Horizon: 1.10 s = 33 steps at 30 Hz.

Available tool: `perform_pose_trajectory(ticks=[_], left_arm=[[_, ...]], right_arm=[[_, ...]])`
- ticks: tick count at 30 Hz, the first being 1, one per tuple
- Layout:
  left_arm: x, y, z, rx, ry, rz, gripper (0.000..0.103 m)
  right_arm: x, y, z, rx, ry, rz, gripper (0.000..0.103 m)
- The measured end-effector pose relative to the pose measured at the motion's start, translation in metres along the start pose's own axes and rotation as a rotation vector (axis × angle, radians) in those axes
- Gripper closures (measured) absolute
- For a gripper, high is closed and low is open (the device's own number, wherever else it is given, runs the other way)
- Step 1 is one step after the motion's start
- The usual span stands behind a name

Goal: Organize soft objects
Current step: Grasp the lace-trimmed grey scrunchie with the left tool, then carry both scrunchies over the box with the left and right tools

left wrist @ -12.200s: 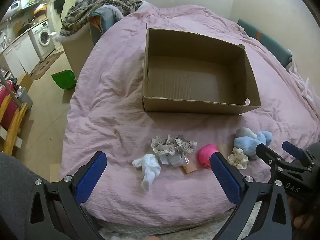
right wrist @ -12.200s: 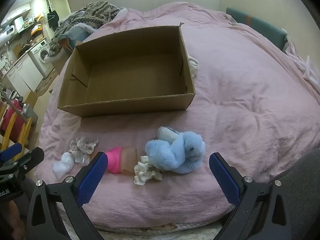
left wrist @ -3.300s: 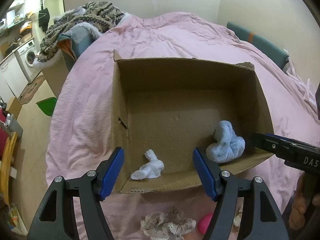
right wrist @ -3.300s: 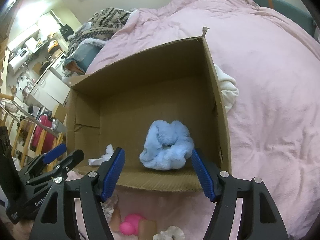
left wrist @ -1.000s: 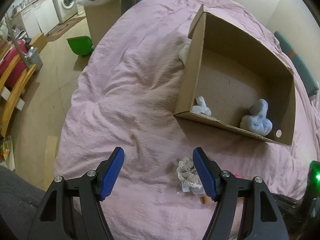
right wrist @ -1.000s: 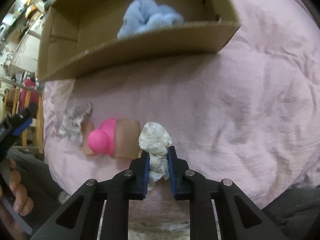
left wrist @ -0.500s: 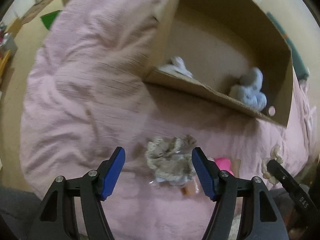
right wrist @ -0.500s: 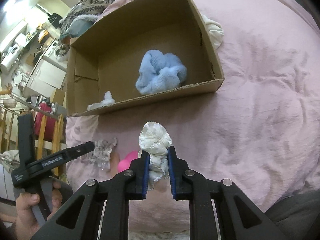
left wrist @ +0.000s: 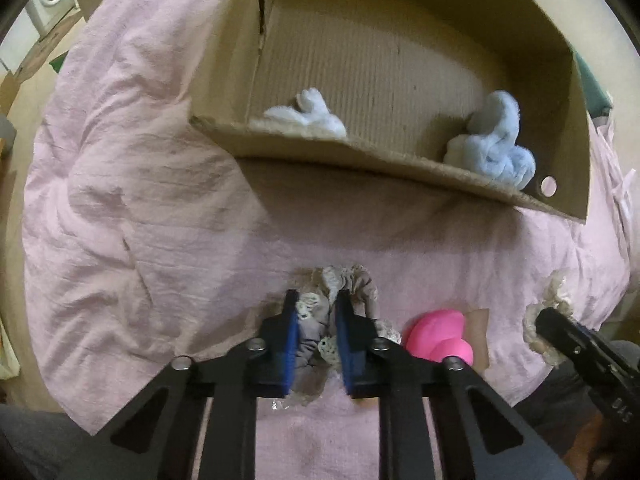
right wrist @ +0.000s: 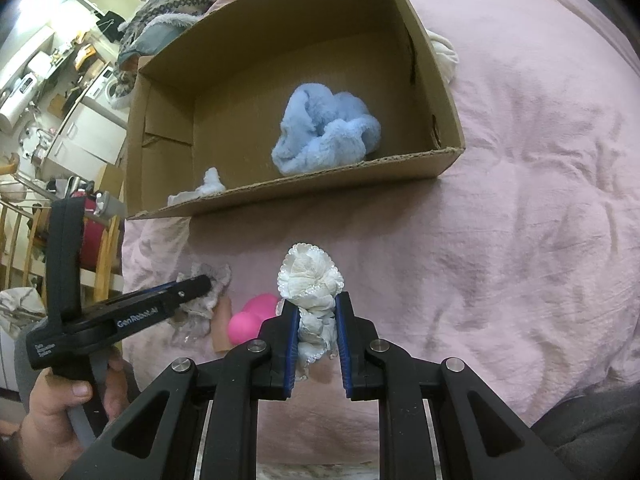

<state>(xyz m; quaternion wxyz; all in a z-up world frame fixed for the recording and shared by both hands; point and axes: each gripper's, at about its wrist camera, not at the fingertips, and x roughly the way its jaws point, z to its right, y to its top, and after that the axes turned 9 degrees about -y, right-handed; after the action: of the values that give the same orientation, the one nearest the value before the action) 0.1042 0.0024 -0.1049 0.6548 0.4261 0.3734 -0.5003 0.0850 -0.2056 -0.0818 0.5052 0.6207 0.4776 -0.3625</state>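
Down at six o'clock in the left wrist view, the left gripper [left wrist: 316, 328] is pinching the grey lace-trimmed scrunchie [left wrist: 340, 300], which is lying on the pink bedspread [left wrist: 140, 200]. Its blue pads [left wrist: 290, 340] are squeezing the middle of the fabric while frills are spilling out toward twelve o'clock. At six o'clock in the right wrist view, the right gripper [right wrist: 317, 332] is pressing its pads on the cream scrunchie [right wrist: 310, 280], which is bulging above the fingertips and appears to be lifted off the bedspread.

Toward twelve o'clock the cardboard box [right wrist: 440, 92] is sitting open, already holding the blue plush toy [right wrist: 324, 132] at its right and a small white sock [right wrist: 202, 188] near its left front corner. A pink squishy toy [left wrist: 438, 336] is waiting on the bedspread at four o'clock from the left gripper.

Risks, as I judge them: the grey scrunchie is being gripped through only part of its bulk, so a loose loop may be slipping free during the lift, or a bit of clear wrapping under it may be coming along. Either bundle could be catching the box's near wall [left wrist: 360, 156] if carried too low. Both tools are working close together, so they might be bumping over the box.

Writing: the left tool's side is reading "GenRobot.AI" in the right wrist view, with a smaller, unreadable line below; the right tool is showing letters upside down, seemingly "DAS".
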Motion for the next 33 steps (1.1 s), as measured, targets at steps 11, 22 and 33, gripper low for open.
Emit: perform_pose_trajectory(ticks=[11,22,33], left_arm=[[-0.055,-0.005,-0.002,-0.028,-0.126,0.174,0.092],[-0.073,-0.017,0.002,0.025,-0.038,0.234,0.092],[-0.117,0.019,0.034,0.146,-0.004,0.396,0.093]], right_arm=[[0.002,0.0,0.001,0.017,0.006,0.003,0.084],[-0.016,-0.002,0.001,-0.009,0.051,0.059,0.084],[-0.068,0.038,-0.01,-0.074,0.122,0.236,0.084]])
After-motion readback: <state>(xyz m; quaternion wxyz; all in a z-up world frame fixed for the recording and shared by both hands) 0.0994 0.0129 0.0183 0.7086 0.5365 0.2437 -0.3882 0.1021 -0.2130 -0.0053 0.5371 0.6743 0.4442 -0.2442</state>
